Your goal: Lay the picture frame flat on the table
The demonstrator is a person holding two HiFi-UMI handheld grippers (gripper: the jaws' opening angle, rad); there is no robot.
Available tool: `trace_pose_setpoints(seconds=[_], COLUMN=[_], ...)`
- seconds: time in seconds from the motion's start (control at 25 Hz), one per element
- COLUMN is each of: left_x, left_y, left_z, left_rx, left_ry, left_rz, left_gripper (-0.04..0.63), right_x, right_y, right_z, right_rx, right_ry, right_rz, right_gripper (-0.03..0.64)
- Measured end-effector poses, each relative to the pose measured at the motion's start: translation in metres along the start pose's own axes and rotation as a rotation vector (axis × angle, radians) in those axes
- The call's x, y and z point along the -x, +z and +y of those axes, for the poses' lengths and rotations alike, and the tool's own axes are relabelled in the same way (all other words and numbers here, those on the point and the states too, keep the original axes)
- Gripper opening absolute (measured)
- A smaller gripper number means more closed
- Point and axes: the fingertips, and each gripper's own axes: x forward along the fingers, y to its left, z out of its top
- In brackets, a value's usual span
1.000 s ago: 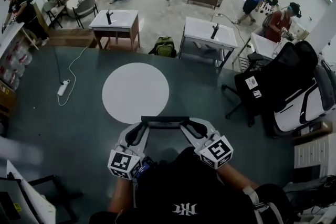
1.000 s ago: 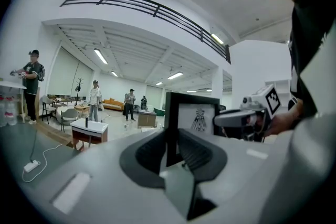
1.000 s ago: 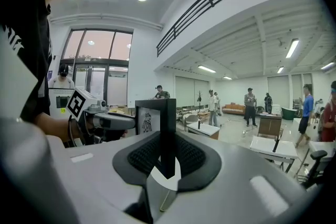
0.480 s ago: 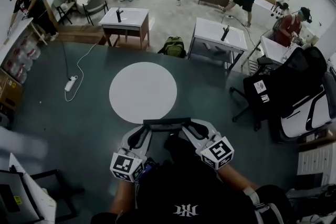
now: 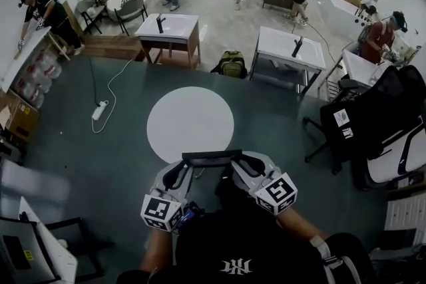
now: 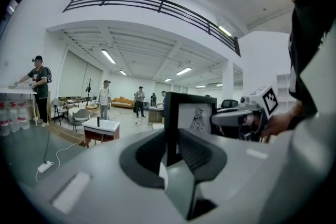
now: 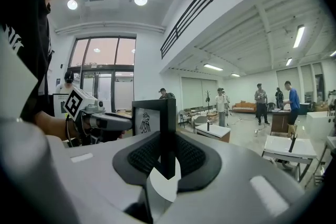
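Observation:
A black picture frame (image 5: pixel 212 156) is held upright and edge-on between both grippers, above the dark green table (image 5: pixel 100 163). My left gripper (image 5: pixel 188 166) is shut on the frame's left edge, my right gripper (image 5: pixel 235 165) on its right edge. In the left gripper view the frame (image 6: pixel 190 113) shows a small drawing on white, and the left gripper (image 6: pixel 170 147) pinches the black border. The right gripper view has the frame (image 7: pixel 152 118) standing between the pads of the right gripper (image 7: pixel 168 157). The frame's bottom edge is hidden behind the jaws.
A white circle (image 5: pixel 190 124) is marked on the table just beyond the frame. A power strip with its cable (image 5: pixel 100 110) lies at the left. A black office chair (image 5: pixel 359 123) stands at the right. White desks (image 5: pixel 166 28), a backpack (image 5: pixel 231 65) and several people are beyond.
Both grippers have carried the frame forward, so the white circle now lies closer to it. The grip on both edges is unchanged and the frame is still upright.

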Motion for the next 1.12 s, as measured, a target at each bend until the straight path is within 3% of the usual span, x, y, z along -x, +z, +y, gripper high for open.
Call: trace_pose_setpoints(seconds=[0.56,0.92,1.12], left_x=[-0.074,-0.123,-0.163], left_y=[0.032,0.062,0.082], left_z=[0.054,0.127,0.17], left_rx=[-0.029,-0.016,-0.007], left_ry=[0.02,0.108,0.119], left_rz=[0.012,0.043,0.065], left_gripper=[0.075,0.075,0.075], right_x=[-0.069,-0.156,-0.206], right_y=[0.021,0.054,0.071], right_z=[-0.074,-0.124,-0.159], right_rx=[-0.043,-0.045,-0.066], right_ry=[0.013,0.108,0.131], right_rz=[-0.034,-0.042,-0.031], right_gripper=[0.078,0.078,0.078])
